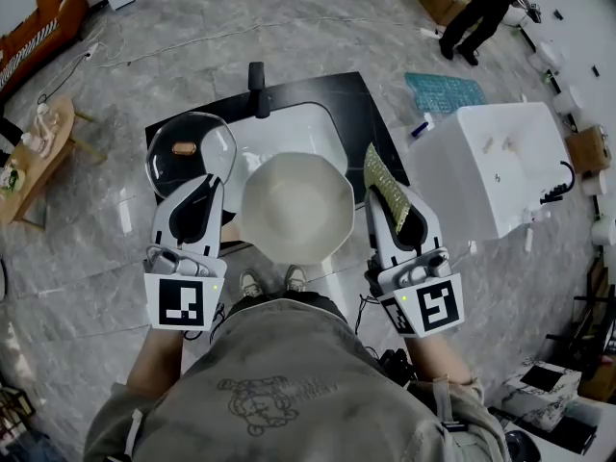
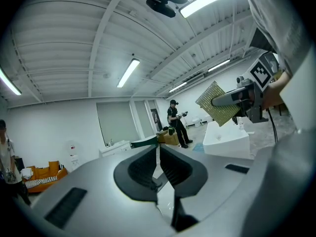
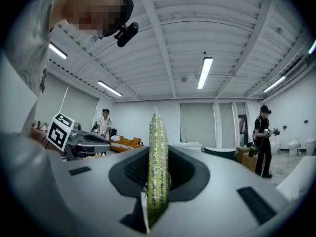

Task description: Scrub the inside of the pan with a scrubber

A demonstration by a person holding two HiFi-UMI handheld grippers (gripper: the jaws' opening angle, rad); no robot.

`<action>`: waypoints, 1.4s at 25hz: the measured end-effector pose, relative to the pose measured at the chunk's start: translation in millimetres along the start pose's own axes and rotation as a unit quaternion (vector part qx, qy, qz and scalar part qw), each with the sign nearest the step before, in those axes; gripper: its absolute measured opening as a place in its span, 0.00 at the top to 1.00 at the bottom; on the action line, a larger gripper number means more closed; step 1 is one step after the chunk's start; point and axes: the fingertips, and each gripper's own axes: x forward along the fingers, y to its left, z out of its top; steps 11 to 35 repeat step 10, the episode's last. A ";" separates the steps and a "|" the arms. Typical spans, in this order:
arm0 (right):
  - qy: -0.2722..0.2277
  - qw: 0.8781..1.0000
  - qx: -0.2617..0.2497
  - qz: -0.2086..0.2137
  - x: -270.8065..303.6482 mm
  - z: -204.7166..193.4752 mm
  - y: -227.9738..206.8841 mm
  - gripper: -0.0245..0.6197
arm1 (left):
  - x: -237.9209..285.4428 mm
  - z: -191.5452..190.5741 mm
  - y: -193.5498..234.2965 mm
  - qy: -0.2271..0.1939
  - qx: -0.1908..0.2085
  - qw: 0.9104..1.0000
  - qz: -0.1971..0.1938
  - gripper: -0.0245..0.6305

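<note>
Jaws of right gripper [image 1: 383, 198]: clamped on a yellow-green glittery scrubber [image 3: 158, 147], pad standing on edge, top reaching well past the jaw tips. Jaws of left gripper [image 2: 158, 168]: closed together, nothing seen between them.

White pan [image 1: 298, 208] with faceted rim: dead centre between the two grippers, inside facing up, overlapping the near rim of the sink [image 1: 298, 128] and the near edge of the black table [image 1: 356, 104]. Left rim just beside the left gripper, right rim just beside the right gripper and the scrubber's lower edge, with only slim gaps on both sides. Contact with either gripper impossible to tell, likewise whether resting or held up.

Left of the sink, on the table: glass lid [image 1: 191, 150] with a brown knob, its near edge right at the left gripper's tip. Black faucet [image 1: 257, 87] upright behind the basin, well clear of the pan.

Right side tight: white tub [image 1: 486, 162] near the right gripper's outer flank. Left side roomier, with bare grey floor [image 1: 115, 248] out to a low wooden table [image 1: 38, 157]. Beyond the table: teal mat [image 1: 443, 92] on the floor, and a person in dark clothes [image 1: 476, 12] far off at the top right.
</note>
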 end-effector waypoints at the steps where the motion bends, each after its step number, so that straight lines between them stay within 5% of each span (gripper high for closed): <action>1: 0.000 1.000 0.000 -0.001 -0.7 0.5 -1.3 0.85 | 0.3 0.4 -1.0 0.001 0.002 1.000 -0.001 0.91; 35: -0.006 1.000 -0.002 -0.005 -3.2 4.8 0.0 0.85 | -4.0 5.8 -3.3 -0.004 0.021 1.000 -0.006 0.91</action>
